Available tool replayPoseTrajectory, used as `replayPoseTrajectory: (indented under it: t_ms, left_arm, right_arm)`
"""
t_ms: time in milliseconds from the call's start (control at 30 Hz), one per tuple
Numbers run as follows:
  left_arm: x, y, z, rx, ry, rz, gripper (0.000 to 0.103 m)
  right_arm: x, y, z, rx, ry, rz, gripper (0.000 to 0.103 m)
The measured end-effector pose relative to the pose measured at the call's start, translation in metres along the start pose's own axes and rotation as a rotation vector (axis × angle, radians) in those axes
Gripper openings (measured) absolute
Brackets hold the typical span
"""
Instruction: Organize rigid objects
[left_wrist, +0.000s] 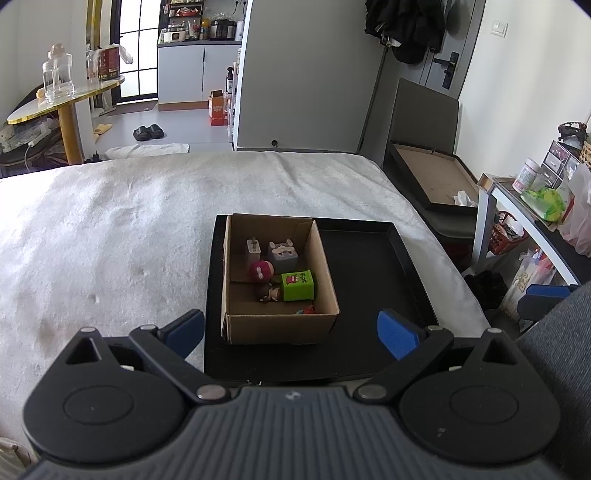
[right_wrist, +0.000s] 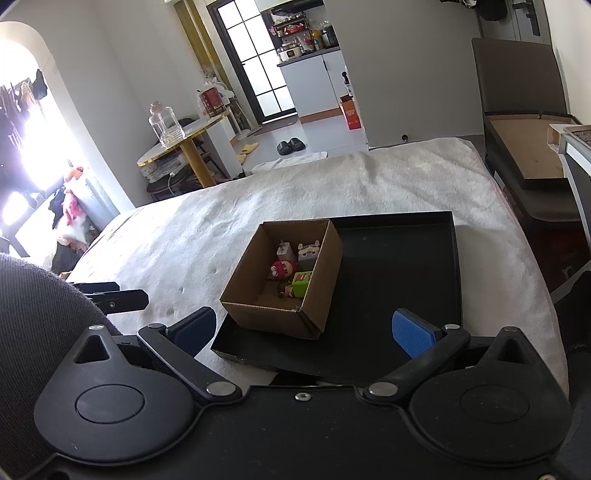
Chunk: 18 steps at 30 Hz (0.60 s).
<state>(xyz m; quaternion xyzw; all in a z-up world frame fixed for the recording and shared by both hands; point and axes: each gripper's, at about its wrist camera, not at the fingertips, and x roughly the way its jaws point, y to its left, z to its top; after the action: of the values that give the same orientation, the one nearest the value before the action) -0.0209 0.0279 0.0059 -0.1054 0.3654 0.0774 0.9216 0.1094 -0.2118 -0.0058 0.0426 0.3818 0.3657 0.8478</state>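
A bed (left_wrist: 110, 221) covered with a white fleecy blanket fills the middle of both views, reaching from the left edge of the frame nearly to the right. On it, in the lower centre of the frame, lies a shallow black tray (left_wrist: 369, 277), its right half bare. A brown cardboard box (left_wrist: 280, 328) with an open top sits in the left part of the tray, against the tray's left rim in the left wrist view; in the right wrist view the same box (right_wrist: 273, 317) appears turned with a corner toward the camera. Inside the box, small rigid things are grouped together: a green cube (left_wrist: 297, 285) with a printed face toward the near right, a grey block figure (left_wrist: 282, 254) with ears behind it, a white plug adapter (left_wrist: 253, 251) to the left of that, a red-capped figurine (left_wrist: 261, 271) in the middle, and a small brown figurine (left_wrist: 269, 294) lying just beside the green cube. A tiny red piece shows at the near right corner, too small to tell. At the bottom of each frame, the left tongs (left_wrist: 291, 332) and the right tongs (right_wrist: 304, 330) stand wide apart with blue pads, holding nothing, short of the tray's near rim.
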Motion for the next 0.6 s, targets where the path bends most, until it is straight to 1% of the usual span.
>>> replayPoseTrajectory:
  t_ms: [233,600]
  left_arm:
    - [-0.0012,-0.0013,-0.0012,0.003,-0.009,0.006,0.099]
    - [-0.0006,-0.0002,0.0009,0.001,0.003,0.008,0.099]
  right_arm:
    - [0.0000,-0.0004,0.0002,-0.001,-0.001,-0.003,0.103]
    - [-0.0008,-0.0008,0.0007,0.000,-0.003,-0.005,0.103]
